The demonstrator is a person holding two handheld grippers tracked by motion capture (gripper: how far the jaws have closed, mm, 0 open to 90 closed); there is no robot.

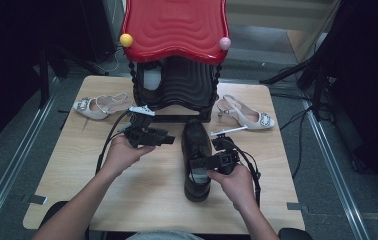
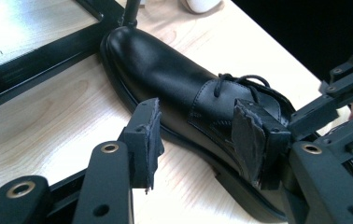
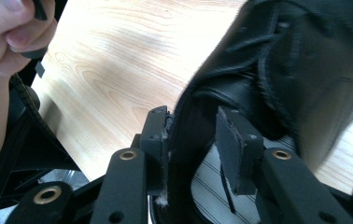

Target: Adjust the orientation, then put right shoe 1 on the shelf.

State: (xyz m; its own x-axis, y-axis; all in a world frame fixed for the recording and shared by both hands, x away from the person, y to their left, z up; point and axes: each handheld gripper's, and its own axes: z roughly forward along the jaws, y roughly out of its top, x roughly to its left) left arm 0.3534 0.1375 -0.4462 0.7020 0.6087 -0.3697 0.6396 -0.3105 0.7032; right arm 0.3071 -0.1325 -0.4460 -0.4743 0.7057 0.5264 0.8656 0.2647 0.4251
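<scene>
here both grippers, left gripper (image 2: 195,135) and right gripper (image 3: 193,140), flank the black shoe (image 1: 197,155), jaws apart.

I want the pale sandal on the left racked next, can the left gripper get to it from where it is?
Probably yes. The left gripper is open and empty, and only bare table lies between it and the pale sandal.

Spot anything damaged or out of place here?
Yes. The pads on the left gripper are torn and ragged at the edges. One black dress shoe lies alone, while the white slingback heels are split either side of the rack.
</scene>
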